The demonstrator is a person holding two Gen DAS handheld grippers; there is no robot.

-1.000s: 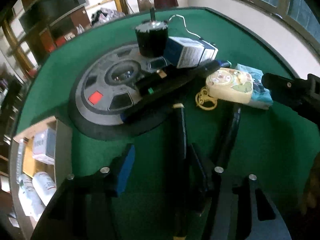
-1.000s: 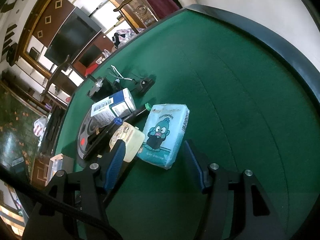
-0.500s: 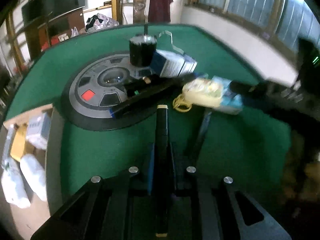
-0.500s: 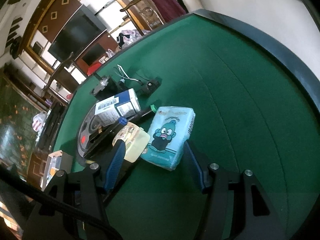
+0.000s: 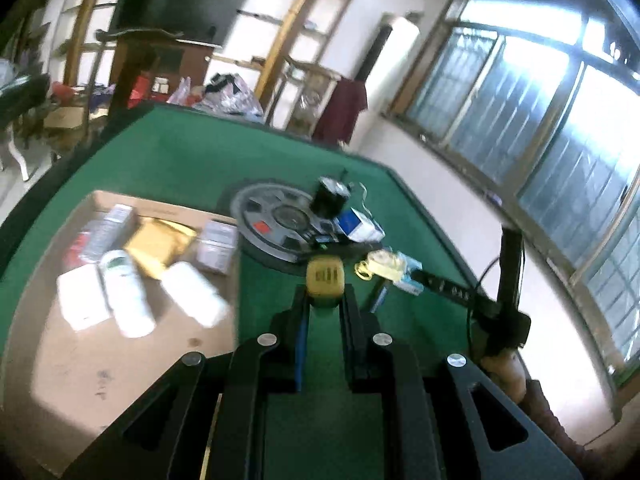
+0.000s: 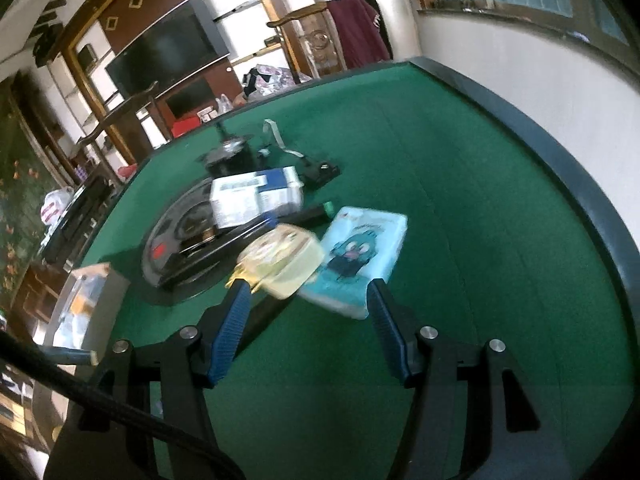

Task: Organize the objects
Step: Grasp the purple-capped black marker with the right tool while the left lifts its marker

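With the left gripper (image 5: 325, 312) clamped on a slim dark stick with a yellow end cap (image 5: 325, 278), the stick's long axis runs straight out along the jaws, cap forward, held clear above the desk (image 5: 168, 160). Left view puts the cardboard box (image 5: 80, 360) down and to the left of the cap, already holding white bottles and packets, so my read is the drop needs a swing left and a tilt down to lay the stick lengthwise in the free part of the box. Left jaws have just been closing, stick between them. Right gripper (image 6: 308, 316) is released, nothing between its jaws, hovering just short of the cream pouch (image 6: 284, 264) and the teal tissue pack (image 6: 360, 256); pouch sits toward its left jaw, pack toward the right jaw. Right hand is nearer that pile, left is nearer the box
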